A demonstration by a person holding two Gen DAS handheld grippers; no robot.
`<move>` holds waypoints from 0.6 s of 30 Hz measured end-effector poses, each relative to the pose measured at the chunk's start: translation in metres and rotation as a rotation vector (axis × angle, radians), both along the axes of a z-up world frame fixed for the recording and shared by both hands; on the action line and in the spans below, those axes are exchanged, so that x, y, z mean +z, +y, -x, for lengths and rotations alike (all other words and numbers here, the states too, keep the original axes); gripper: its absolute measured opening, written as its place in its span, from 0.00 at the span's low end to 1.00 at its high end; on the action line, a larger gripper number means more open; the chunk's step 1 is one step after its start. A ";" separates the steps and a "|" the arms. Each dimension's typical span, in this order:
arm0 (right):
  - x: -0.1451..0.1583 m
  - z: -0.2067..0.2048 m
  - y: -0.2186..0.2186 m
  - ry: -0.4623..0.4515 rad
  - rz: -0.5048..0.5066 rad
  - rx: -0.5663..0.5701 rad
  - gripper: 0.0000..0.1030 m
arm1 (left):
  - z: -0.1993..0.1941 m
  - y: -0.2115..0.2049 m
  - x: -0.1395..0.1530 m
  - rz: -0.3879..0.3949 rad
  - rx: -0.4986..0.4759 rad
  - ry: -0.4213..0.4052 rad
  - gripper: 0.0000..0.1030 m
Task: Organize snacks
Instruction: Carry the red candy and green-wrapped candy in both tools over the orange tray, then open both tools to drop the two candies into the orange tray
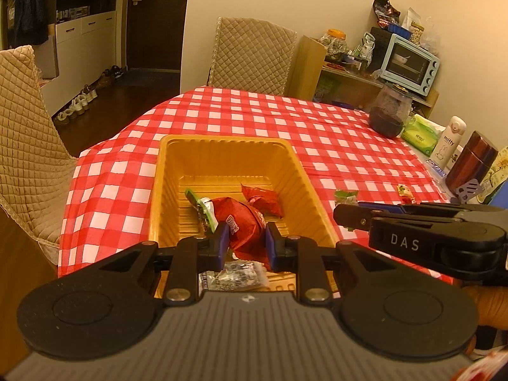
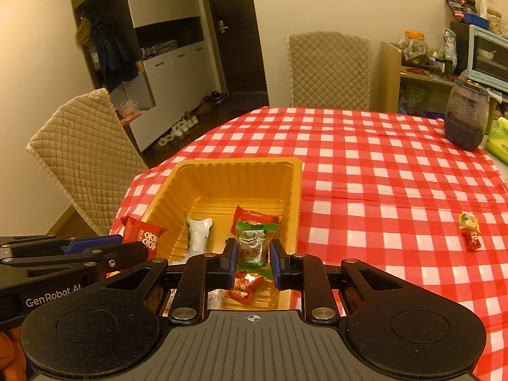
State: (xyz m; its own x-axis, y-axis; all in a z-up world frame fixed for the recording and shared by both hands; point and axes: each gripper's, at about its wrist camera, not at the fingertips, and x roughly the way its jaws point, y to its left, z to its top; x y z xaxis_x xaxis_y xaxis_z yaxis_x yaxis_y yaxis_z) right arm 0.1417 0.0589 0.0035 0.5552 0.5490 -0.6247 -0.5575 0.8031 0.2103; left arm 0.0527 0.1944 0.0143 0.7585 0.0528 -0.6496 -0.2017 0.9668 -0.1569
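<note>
A yellow plastic tray (image 1: 222,155) (image 2: 219,174) sits on the red checked tablecloth. My left gripper (image 1: 246,243) is shut on a red snack packet (image 1: 246,227) and holds it over the tray's near end. My right gripper (image 2: 253,258) is shut on a clear, green-edged candy packet (image 2: 252,244), also over the tray. In the tray lie a red packet (image 2: 250,217), a white and green packet (image 2: 198,235) and a small red candy (image 2: 246,284). Two small candies (image 2: 469,230) lie loose on the cloth at the right.
A dark glass jar (image 2: 465,117), a green tissue pack (image 1: 420,135), a white Miffy bottle (image 1: 451,138) and a brown flask (image 1: 471,166) stand along the table's right side. Quilted chairs (image 2: 328,70) (image 1: 25,146) stand at the far and left sides.
</note>
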 end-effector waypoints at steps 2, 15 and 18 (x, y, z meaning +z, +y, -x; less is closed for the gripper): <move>-0.002 -0.002 0.002 0.004 0.002 0.002 0.21 | -0.002 0.003 -0.002 0.001 0.002 0.003 0.21; -0.019 -0.017 0.014 0.033 0.007 0.003 0.21 | -0.022 0.012 -0.022 -0.019 -0.001 0.042 0.33; -0.022 -0.019 0.015 0.039 0.005 0.004 0.21 | -0.022 0.014 -0.025 -0.020 0.003 0.043 0.33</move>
State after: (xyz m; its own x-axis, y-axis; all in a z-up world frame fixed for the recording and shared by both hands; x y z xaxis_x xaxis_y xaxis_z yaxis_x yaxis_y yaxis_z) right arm 0.1605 0.0735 -0.0181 0.5278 0.5482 -0.6487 -0.5525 0.8017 0.2280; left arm 0.0750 0.2085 -0.0109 0.7299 0.0685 -0.6801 -0.2110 0.9690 -0.1289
